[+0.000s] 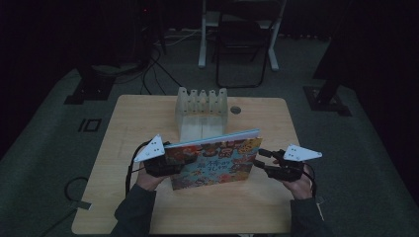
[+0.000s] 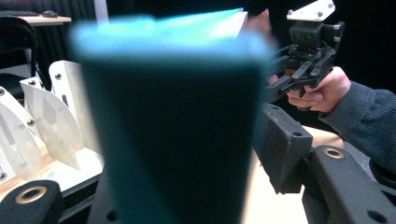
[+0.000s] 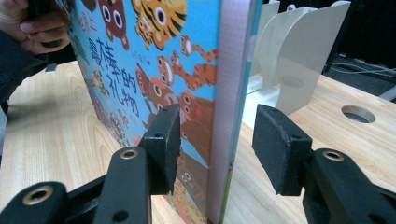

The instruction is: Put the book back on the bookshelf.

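A picture book with a bright animal cover stands on its lower edge on the wooden table, just in front of a white slotted rack. My left gripper is at the book's left end. In the left gripper view the teal spine sits between its jaws, and a thin gap shows beside the right pad. My right gripper is at the other end. In the right gripper view the book's page edge lies between the jaws; the left pad is against the cover and the right pad stands clear of it.
The rack's white dividers rise right behind the book. A round hole is in the table at the back right. A folding chair and cables are on the floor beyond the table.
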The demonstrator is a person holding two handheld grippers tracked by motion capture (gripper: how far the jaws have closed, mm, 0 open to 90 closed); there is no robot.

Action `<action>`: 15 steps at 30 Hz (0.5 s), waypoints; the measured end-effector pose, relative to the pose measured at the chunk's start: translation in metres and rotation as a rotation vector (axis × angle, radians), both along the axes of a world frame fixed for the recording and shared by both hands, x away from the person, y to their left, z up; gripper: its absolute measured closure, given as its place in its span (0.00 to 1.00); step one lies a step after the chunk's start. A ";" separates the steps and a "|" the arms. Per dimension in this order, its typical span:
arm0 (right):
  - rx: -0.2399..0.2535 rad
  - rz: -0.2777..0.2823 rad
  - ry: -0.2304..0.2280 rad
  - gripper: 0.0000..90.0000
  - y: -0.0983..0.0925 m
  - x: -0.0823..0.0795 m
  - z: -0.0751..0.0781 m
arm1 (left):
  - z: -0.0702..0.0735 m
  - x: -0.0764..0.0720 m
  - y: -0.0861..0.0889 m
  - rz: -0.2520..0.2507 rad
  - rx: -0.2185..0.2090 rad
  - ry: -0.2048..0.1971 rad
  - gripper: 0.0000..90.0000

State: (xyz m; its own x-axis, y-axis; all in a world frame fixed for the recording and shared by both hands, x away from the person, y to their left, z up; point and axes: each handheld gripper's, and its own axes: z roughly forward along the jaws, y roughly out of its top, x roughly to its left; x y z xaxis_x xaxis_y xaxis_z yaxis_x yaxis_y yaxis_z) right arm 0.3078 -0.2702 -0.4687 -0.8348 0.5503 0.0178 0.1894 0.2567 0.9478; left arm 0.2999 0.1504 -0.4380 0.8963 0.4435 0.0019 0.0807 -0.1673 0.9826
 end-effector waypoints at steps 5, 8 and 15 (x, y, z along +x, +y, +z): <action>-0.003 -0.005 0.016 0.57 -0.004 0.000 -0.005 | -0.002 0.000 0.000 -0.007 0.007 -0.016 0.54; -0.003 -0.011 0.027 0.57 -0.007 -0.001 -0.008 | -0.003 -0.002 0.000 -0.005 0.010 -0.039 0.54; -0.008 -0.028 0.046 0.57 -0.016 -0.003 -0.015 | -0.003 -0.001 0.000 0.003 0.005 -0.033 0.49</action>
